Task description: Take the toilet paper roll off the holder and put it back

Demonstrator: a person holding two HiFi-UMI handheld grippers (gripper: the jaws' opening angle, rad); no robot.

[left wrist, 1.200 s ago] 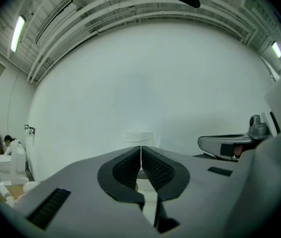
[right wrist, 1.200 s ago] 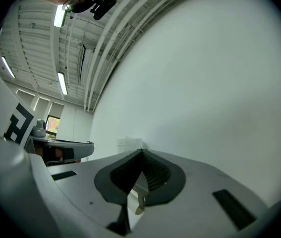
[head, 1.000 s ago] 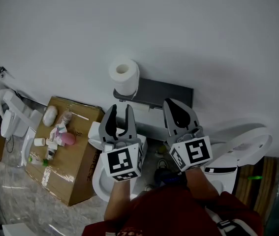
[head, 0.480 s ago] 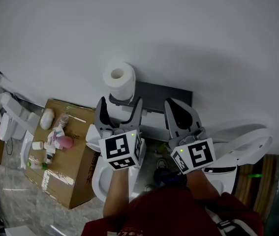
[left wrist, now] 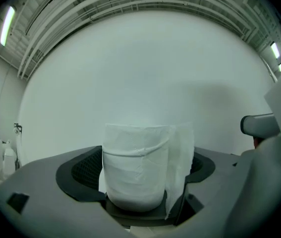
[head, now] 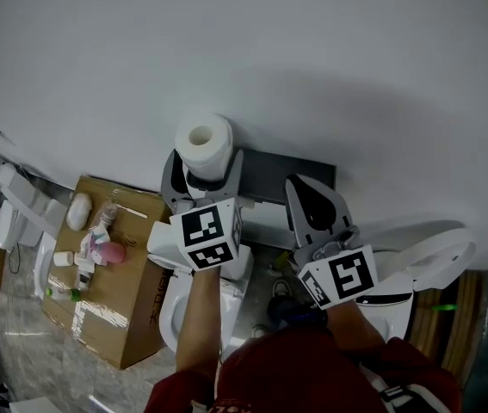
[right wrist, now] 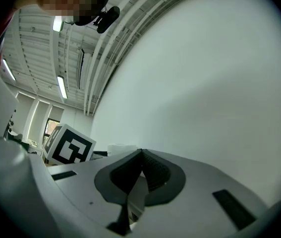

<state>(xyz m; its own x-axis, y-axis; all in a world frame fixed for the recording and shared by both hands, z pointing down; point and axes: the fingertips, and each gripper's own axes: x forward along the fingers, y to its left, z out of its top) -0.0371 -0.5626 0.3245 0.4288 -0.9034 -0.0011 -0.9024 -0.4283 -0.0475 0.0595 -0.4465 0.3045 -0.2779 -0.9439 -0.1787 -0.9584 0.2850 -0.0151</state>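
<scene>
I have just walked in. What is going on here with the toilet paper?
A person holds a gripper in each hand, facing a white wall. The left gripper is at the toilet paper roll, which stands upright on the dark holder. Its fingers have just opened wide, and the roll is between them, not gripped. The right gripper is beside it, shut and empty.

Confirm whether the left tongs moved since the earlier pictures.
Yes. The left tongs advanced up-frame toward the wall-mounted holder; their jaws have just been opening and now straddle the toilet paper roll.
</scene>
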